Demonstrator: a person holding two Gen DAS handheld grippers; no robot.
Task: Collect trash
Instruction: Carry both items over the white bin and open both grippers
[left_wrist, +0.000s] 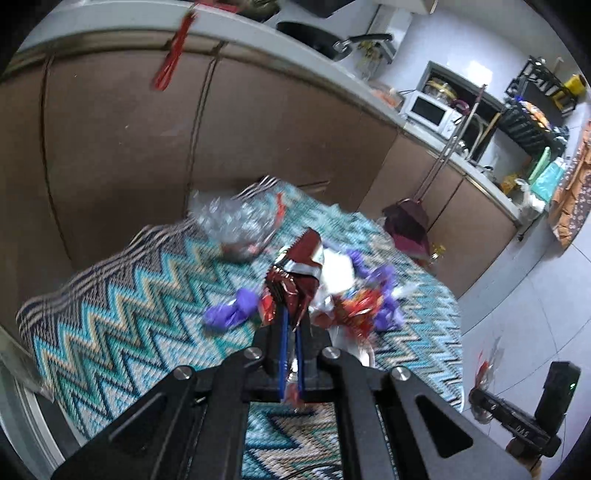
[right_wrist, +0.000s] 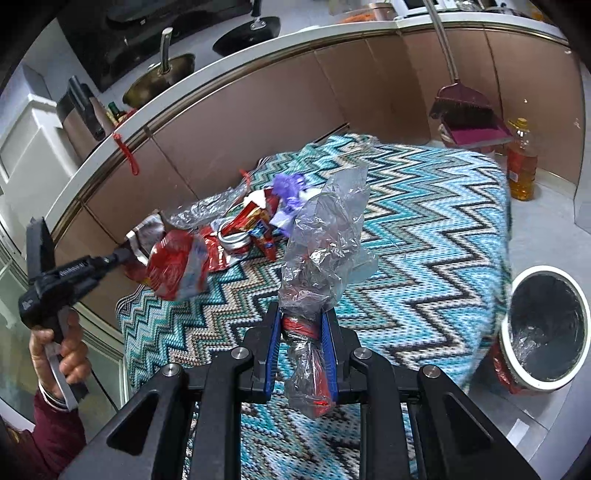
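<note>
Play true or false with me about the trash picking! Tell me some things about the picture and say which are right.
1. The left tongs pinch a shiny red wrapper. True.
2. The right tongs are empty. False: they are shut on a crumpled clear plastic bag.
3. The trash bin stands on the floor beside the zigzag cloth. True.
4. All the trash is picked up. False: purple scraps and other wrappers lie on the cloth.
5. A bottle of oil stands on the floor. True.
</note>
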